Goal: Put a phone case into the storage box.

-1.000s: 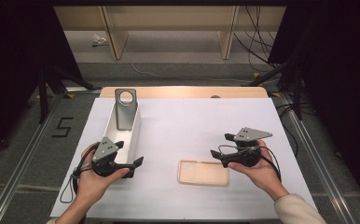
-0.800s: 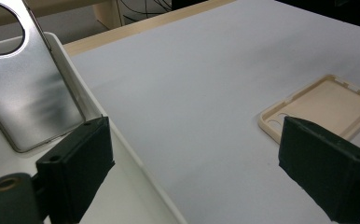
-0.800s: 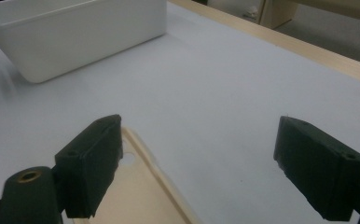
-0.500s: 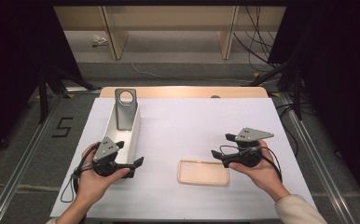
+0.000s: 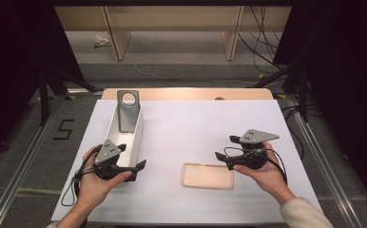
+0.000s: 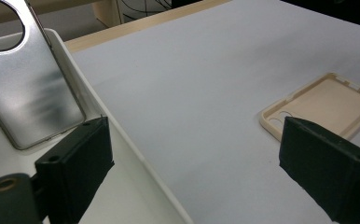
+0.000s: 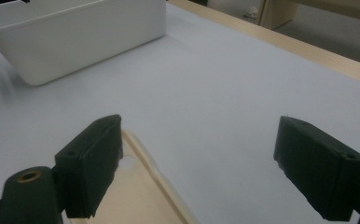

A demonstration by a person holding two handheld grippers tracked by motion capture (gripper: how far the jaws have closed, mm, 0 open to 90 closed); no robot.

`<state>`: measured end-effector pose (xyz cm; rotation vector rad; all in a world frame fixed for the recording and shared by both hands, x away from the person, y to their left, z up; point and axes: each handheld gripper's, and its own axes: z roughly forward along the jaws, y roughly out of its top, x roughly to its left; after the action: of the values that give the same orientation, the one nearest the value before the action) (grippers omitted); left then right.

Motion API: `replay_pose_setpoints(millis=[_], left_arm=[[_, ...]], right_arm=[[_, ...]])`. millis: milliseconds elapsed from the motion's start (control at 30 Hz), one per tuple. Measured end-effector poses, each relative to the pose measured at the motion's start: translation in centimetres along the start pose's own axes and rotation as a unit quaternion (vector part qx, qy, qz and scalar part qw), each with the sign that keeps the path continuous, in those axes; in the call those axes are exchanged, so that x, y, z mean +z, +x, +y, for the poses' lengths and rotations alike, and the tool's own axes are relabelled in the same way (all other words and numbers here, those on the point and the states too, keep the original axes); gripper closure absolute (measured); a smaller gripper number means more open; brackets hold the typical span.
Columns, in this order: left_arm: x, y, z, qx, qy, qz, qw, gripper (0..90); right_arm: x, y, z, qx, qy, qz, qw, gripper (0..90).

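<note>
While both grippers, left (image 5: 133,167) and right (image 5: 225,149), hover with jaws spread and empty, a beige phone case (image 5: 207,175) lies flat on the counter (image 5: 191,128), likely light, flexible, best pinched at its raised rim.

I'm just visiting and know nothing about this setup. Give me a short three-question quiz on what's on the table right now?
1. True or false: the beige phone case lies inside the white bin.
2. What leans upright in the bin? A) silver metal plate B) a mug C) a book
3. Fill in: both the left gripper and right gripper have their jaws ____.

Key: 1 false, it lies on the table; 2 A; 3 open.
</note>
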<state>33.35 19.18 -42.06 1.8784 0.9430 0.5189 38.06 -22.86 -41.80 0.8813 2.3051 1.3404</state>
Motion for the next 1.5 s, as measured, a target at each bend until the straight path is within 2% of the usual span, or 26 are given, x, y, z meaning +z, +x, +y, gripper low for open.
replay_pose_setpoints(millis=[267, 400, 533, 600, 667, 700, 800, 867, 900, 967, 1000, 1067, 1167, 1367, 1500], left_arm=[[-0.1, 0.1, 0.0, -0.001, 0.0, 0.002, 1.0, 8.9], [0.0, 0.1, 0.1, -0.005, -0.004, 0.001, 1.0, 7.4], [0.0, 0.2, 0.0, -0.005, -0.004, 0.002, 1.0, 7.6], [0.0, 0.2, 0.0, -0.005, -0.003, 0.003, 1.0, 7.7], [-0.1, 0.1, 0.0, -0.004, -0.002, 0.003, 1.0, 7.7], [-0.1, 0.1, 0.0, -0.004, -0.001, 0.003, 1.0, 7.8], [-0.2, 0.0, 0.1, -0.005, -0.003, 0.006, 1.0, 7.8], [-0.2, 0.0, 0.1, -0.002, -0.002, 0.005, 1.0, 7.8], [-0.2, -0.1, 0.1, -0.002, -0.002, 0.005, 1.0, 7.9], [-0.1, -0.1, 0.0, -0.004, -0.001, 0.005, 1.0, 7.9], [-0.1, -0.1, 0.0, -0.003, 0.0, 0.004, 1.0, 7.9], [-0.1, -0.1, 0.0, -0.003, 0.0, 0.005, 1.0, 8.0], [-0.1, 0.0, 0.0, -0.004, 0.001, 0.004, 1.0, 8.0], [-0.1, -0.1, 0.0, -0.002, 0.001, 0.002, 1.0, 8.0], [-0.1, -0.2, 0.0, -0.002, 0.001, 0.003, 1.0, 8.0]], right_arm=[[-0.2, 0.0, 0.0, 0.001, 0.002, 0.001, 1.0, 16.4], [-0.3, 0.0, 0.0, -0.004, 0.018, 0.007, 0.9998, 17.5], [-0.2, -0.1, -0.2, -0.011, 0.047, 0.022, 0.9986, 35.0], [0.0, 0.0, -0.4, -0.019, 0.076, 0.028, 0.9966, 51.2], [0.2, 0.1, -0.5, -0.03, 0.104, 0.032, 0.9936, 69.3], [0.3, 0.3, -0.6, -0.035, 0.124, 0.039, 0.9909, 77.3], [0.4, 0.6, -0.9, -0.047, 0.162, 0.043, 0.9848, 89.7], [0.6, 0.7, -1.1, -0.06, 0.197, 0.045, 0.9776, 90.0], [0.7, 0.8, -1.2, -0.057, 0.206, 0.046, 0.9758, 90.0], [1.0, 0.9, -1.5, -0.056, 0.234, 0.044, 0.9695, 90.0], [1.1, 0.9, -1.6, -0.057, 0.242, 0.049, 0.9675, 90.0], [1.3, 1.1, -1.8, -0.06, 0.265, 0.049, 0.9611, 90.0], [1.5, 1.2, -2.0, -0.062, 0.286, 0.057, 0.9546, 90.0], [1.7, 1.4, -2.3, -0.067, 0.311, 0.063, 0.946, 90.0], [1.7, 1.5, -2.4, -0.071, 0.32, 0.064, 0.9424, 90.0]])
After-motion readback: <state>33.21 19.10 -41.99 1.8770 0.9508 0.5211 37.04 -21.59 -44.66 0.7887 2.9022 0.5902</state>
